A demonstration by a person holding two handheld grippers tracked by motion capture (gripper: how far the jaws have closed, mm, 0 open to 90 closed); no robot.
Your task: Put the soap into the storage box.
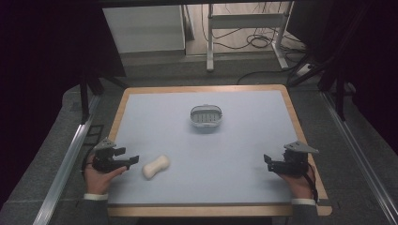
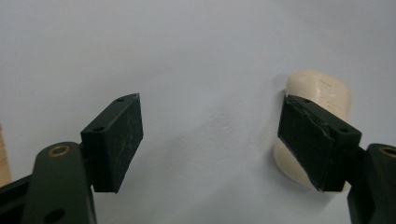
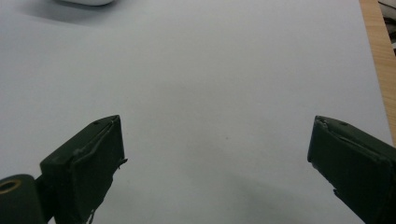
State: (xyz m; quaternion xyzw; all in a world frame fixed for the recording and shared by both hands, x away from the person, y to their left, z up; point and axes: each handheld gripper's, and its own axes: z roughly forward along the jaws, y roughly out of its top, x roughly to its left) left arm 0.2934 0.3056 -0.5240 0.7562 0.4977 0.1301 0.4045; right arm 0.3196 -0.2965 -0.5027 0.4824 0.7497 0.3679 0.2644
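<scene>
Soap: a cream bar of soap (image 1: 156,167) lies flat on the pale blue table (image 1: 202,154), near the front edge and toward the left side.
Soap up close: in the left gripper view the soap (image 2: 322,95) sits just past one black jaw, partly hidden behind it, not in the gap between the two jaws.
Left gripper: the left gripper (image 1: 133,160) is low over the table just beside the soap, pointing at it. Its jaws are wide apart and it holds nothing.
Right gripper: the right gripper (image 1: 267,160) is near the front right of the table, well apart from the soap. Its jaws are wide apart too, with just bare table between them.
Dish: a small grey soap dish (image 1: 206,116) with slots in its bottom stands in the middle of the table, farther back, well apart from the soap and from both grippers.
Hands: a hand (image 1: 99,177) holds each gripper from the front edge.
</scene>
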